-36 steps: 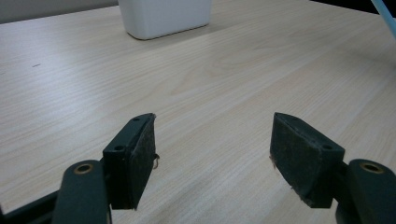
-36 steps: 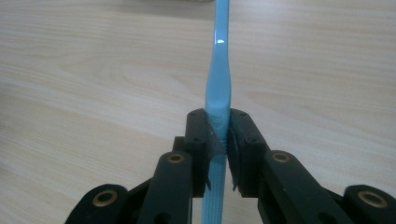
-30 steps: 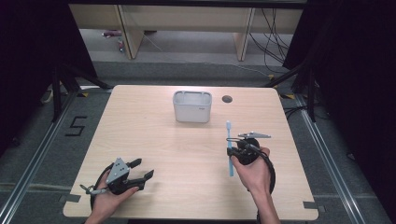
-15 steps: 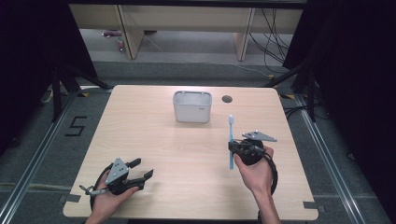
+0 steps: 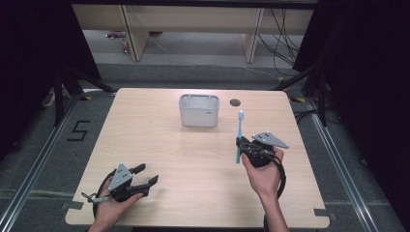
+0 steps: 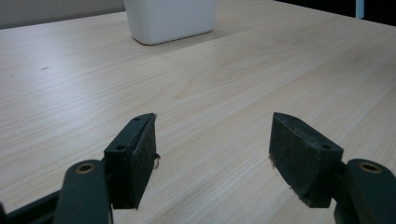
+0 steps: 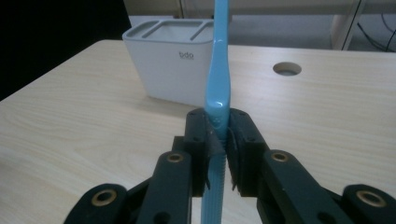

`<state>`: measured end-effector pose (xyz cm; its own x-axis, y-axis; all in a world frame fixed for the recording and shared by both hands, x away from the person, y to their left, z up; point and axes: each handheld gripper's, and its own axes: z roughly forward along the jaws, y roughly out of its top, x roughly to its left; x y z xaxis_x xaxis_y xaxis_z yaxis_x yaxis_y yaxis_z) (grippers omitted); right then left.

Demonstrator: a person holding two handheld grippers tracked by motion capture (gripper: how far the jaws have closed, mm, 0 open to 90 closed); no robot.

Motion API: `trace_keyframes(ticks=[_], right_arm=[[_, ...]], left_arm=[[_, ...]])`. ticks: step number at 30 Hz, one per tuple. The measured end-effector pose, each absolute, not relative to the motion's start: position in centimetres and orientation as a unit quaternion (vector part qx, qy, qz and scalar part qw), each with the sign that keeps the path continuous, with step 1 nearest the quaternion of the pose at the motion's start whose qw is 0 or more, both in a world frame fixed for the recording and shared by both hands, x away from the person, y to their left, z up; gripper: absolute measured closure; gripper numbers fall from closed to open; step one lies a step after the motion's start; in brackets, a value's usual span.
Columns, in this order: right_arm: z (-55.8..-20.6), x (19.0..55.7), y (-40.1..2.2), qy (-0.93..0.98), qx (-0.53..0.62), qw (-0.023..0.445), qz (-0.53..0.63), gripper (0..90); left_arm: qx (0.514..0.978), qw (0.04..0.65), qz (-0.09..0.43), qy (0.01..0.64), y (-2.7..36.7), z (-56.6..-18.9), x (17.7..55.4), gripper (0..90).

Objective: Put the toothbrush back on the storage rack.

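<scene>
One blue toothbrush is clamped in the right claw; one white holder stands near the surface's far edge, path unobstructed. Left claw gapes wide, empty.

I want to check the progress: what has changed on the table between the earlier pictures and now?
Nothing has visibly changed. The right gripper still holds the blue toothbrush upright, jaws shut on its handle, short of the white holder. The left gripper still rests open near the table's front edge.
</scene>
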<state>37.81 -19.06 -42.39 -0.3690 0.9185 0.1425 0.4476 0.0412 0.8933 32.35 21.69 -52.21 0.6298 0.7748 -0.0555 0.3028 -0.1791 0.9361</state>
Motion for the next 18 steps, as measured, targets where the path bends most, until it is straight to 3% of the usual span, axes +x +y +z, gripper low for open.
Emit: trace_keyframes(ticks=[18], right_arm=[[-41.48,38.19,-18.95,0.654,0.491,0.280,0.503,79.3]], left_arm=[[0.733,0.525,0.228,0.367,21.65,-52.23,32.34,31.6]])
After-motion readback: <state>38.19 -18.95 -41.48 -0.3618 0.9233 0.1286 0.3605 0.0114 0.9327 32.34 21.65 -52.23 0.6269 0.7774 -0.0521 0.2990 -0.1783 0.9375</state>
